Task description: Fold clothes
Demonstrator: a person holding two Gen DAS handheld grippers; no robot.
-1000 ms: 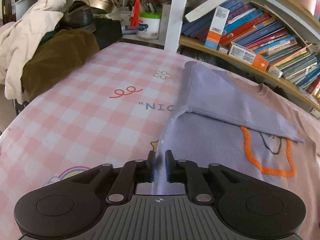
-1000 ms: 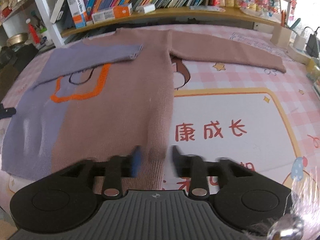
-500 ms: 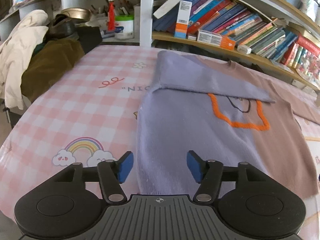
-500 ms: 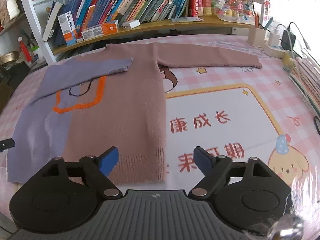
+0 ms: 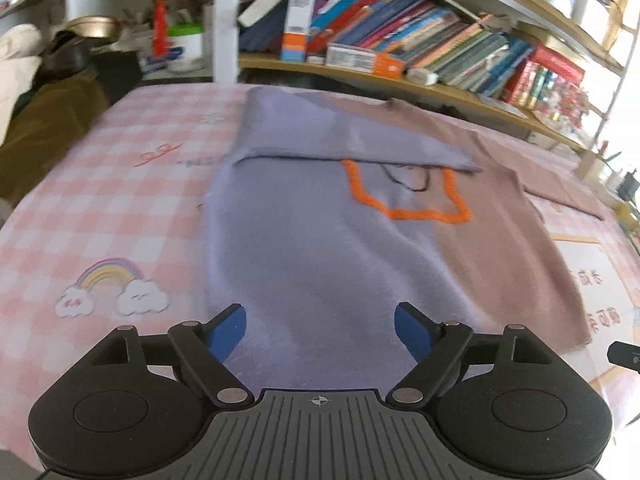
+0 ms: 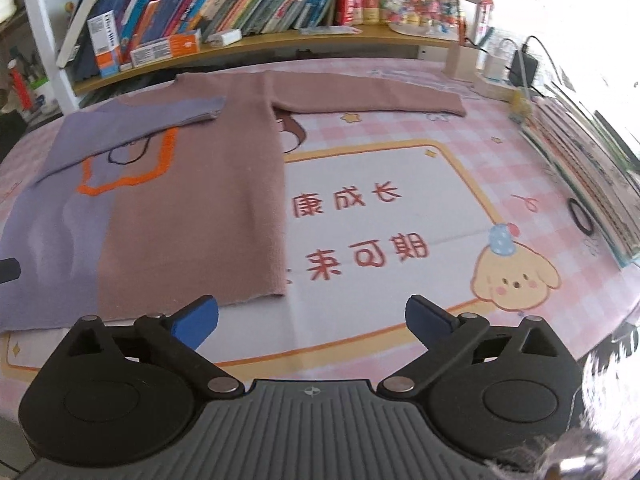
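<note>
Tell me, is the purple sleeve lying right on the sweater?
Touching. In the left wrist view the folded purple sleeve lies flat across the sweater, covering the top of its orange outline.

The sweater (image 6: 192,200) lies flat on the table (image 6: 460,184), left of frame centre. One sleeve (image 6: 132,128) lies folded across its chest; the other sleeve (image 6: 372,96) stretches toward upper right. Bookshelves (image 6: 248,40) stand behind.
</note>
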